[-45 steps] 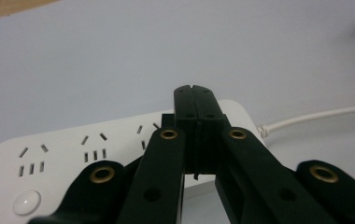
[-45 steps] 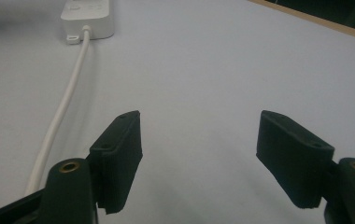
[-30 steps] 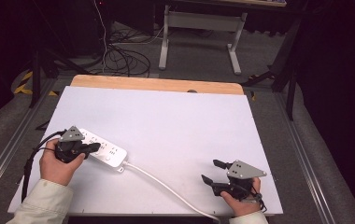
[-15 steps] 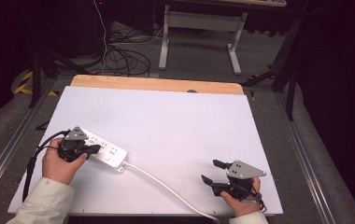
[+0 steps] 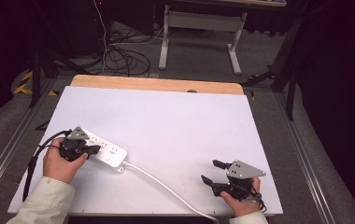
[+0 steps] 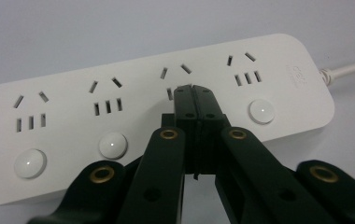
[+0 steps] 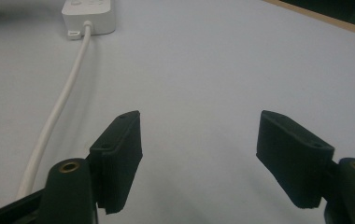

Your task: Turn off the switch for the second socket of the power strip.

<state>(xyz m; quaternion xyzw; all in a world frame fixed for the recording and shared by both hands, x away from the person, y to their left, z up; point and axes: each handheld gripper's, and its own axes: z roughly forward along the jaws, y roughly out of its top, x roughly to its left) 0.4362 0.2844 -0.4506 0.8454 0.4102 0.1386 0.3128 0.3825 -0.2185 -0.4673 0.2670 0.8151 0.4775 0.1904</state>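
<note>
Lab: white worktable [image 5: 175,121], floor cables [image 5: 119,51]

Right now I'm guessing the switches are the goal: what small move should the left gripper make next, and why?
Probably a short press straight down. The left gripper is shut, its tips together over the power strip where the third socket's round button would sit, while three other buttons stay uncovered. The right gripper waits open over bare table.

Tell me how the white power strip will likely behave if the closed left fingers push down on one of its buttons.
The power strip lies flat and long on the table, so it probably won't tip. Its smooth plastic on the smooth surface may let it slide under any sideways push. The white cord curves loosely, so it looks flexible and would hardly hold the strip back.
</note>
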